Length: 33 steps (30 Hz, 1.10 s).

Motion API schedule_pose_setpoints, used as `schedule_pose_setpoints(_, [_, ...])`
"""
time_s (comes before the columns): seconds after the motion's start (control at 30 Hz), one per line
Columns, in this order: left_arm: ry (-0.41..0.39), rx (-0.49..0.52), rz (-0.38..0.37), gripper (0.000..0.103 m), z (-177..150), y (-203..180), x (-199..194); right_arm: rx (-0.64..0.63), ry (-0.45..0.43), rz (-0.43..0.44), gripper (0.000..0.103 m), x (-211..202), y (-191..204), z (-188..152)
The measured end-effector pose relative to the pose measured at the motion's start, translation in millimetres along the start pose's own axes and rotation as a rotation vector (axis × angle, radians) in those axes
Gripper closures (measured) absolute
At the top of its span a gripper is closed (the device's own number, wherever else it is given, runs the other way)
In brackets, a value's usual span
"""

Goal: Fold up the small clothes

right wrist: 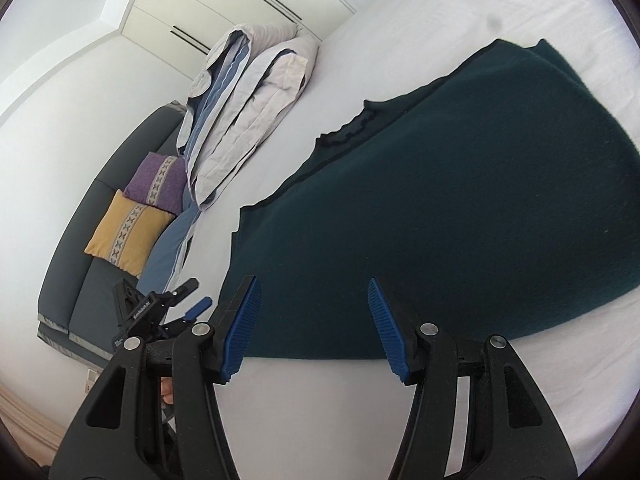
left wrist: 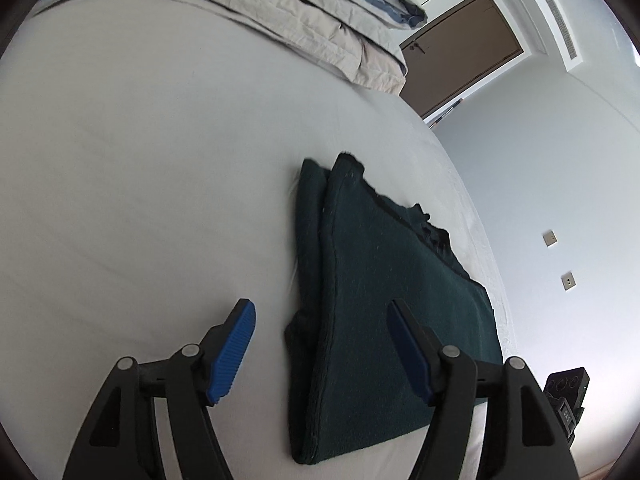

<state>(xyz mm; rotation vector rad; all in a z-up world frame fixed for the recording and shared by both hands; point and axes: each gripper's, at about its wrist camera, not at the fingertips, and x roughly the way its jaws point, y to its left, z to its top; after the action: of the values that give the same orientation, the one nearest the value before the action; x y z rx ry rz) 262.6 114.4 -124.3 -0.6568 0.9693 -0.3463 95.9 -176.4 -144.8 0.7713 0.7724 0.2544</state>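
Note:
A dark green knitted garment point(left wrist: 380, 300) lies folded flat on the white bed sheet point(left wrist: 160, 180), with layered edges showing at its left side. My left gripper point(left wrist: 322, 312) is open and empty, just above the garment's near left edge. In the right wrist view the same garment point(right wrist: 460, 208) spreads wide, neckline towards the far side. My right gripper point(right wrist: 314, 292) is open and empty, its fingers over the garment's near edge. The left gripper point(right wrist: 160, 312) also shows at the lower left of the right wrist view.
A folded beige and blue duvet point(left wrist: 304, 12) lies at the far side of the bed point(right wrist: 248, 96). A dark sofa point(right wrist: 80, 280) with a purple cushion point(right wrist: 156, 182) and a yellow cushion point(right wrist: 124, 232) stands beyond. A brown door point(left wrist: 464, 48) is in the wall.

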Motion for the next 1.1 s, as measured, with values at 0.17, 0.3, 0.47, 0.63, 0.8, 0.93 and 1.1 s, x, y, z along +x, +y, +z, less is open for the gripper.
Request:
schedule_pose_setpoints(0.17, [0.028,-0.012,-0.043,0.033,-3.8,-2.4,14.8,-0.009,0.035,0.038,0.048,15.2,18.6,-4.3])
schedule_pose_setpoints(0.3, [0.033,-0.003,-0.036,0.035,13.8,2.1,28.4,-0.014,0.052,0.053,0.048,24.4,27.6,-4.8])
schedule_pose_setpoints(0.47, [0.075,-0.029,-0.071,0.035,28.4,8.0,44.3,0.005,0.074,0.077,0.048,35.8,28.1,-5.8])
schedule_pose_setpoints(0.63, [0.155,0.008,-0.095,0.037,32.5,-0.4,51.9,0.04,0.093,0.101,0.048,50.2,25.0,-4.8])
schedule_pose_setpoints(0.8, [0.213,-0.028,-0.136,0.054,32.8,5.6,53.7,0.035,0.119,0.112,0.048,64.3,30.7,-4.0])
schedule_pose_setpoints(0.93, [0.221,-0.01,-0.12,0.071,32.9,11.0,51.8,0.026,0.151,0.113,0.048,76.1,37.8,-1.8])
schedule_pose_setpoints(1.1, [0.207,0.002,-0.12,0.083,27.9,15.3,47.4,0.011,0.19,0.104,0.048,97.0,46.4,6.6])
